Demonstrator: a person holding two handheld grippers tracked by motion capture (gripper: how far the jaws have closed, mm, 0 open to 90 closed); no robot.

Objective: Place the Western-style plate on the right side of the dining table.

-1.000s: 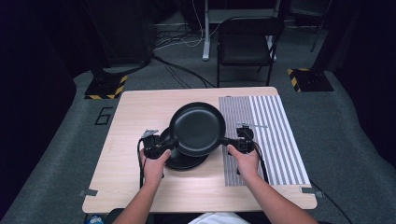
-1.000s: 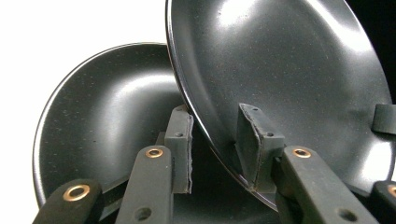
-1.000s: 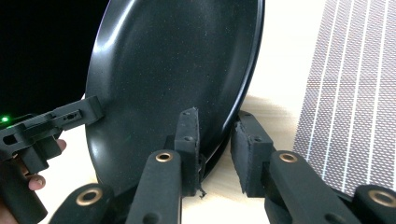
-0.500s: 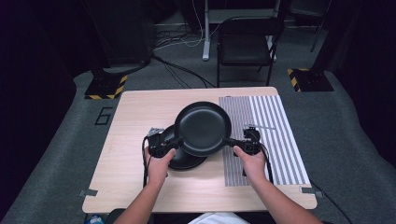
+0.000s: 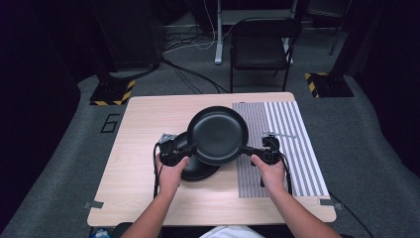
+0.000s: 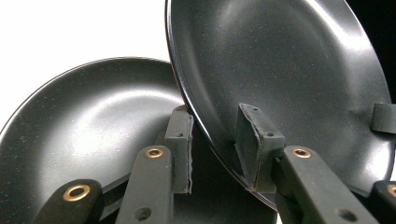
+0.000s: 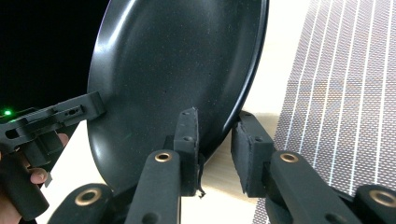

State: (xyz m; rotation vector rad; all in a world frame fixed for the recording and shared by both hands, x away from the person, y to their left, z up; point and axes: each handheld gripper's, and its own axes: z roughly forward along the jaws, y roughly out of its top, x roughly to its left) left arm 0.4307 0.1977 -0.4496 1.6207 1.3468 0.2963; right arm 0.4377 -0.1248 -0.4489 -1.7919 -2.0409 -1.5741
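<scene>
Upper pan (image 5: 218, 134) — held level, open face up.

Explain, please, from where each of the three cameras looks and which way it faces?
High view: sits above the person's side, looks forward and down on the table; both forearms, left gripper and right gripper show.
Left gripper view: rides the left gripper, looks along its jaws at the upper plate and the lower plate.
Right gripper view: rides the right gripper, faces the upper plate's opposite rim, the striped mat and the left gripper.
All three share the upper plate, held at both rims.
</scene>
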